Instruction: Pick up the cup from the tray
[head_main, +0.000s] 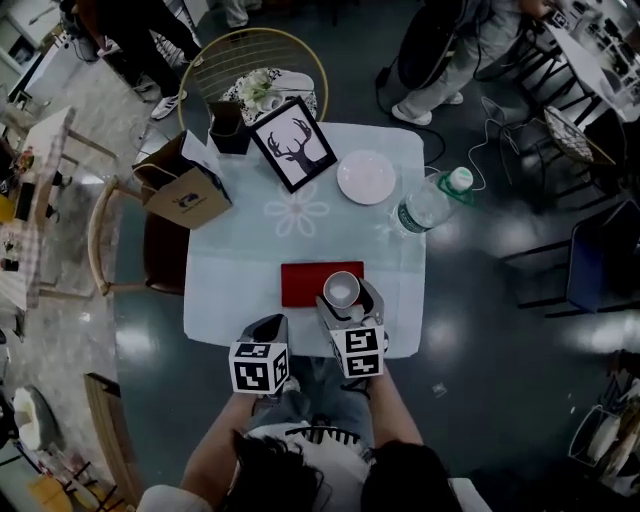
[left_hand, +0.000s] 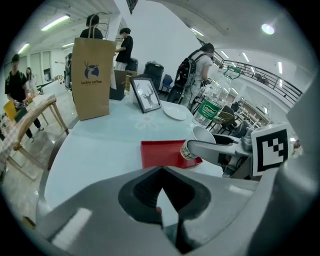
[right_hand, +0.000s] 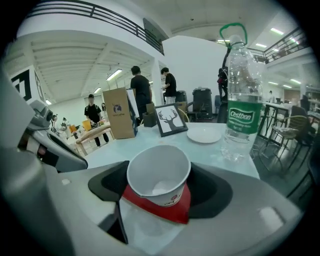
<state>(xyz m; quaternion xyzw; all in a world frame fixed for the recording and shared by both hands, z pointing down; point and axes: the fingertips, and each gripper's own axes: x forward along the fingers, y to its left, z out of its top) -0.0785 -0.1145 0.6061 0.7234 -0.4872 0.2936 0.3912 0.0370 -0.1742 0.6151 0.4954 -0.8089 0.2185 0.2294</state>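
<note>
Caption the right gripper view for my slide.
White paper cup gripped in the right gripper over a red rectangular tray, clear plastic water bottle beyond.

The left gripper's (left_hand: 161, 172) jaws meet, empty, short of the red tray (left_hand: 160, 154); at the tray's right edge the right gripper (left_hand: 199, 146) clasps a paper cup (left_hand: 202, 134).

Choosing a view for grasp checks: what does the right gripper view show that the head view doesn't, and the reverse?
Right gripper view only: the cup from the side, filling the gap between the pads of the right tongs, and the print on the bottle label.
Head view only: the red tray as a rectangle, and the table in full outline.
Both: cup, tray, bottle, deer picture, white plate, paper bag.
</note>
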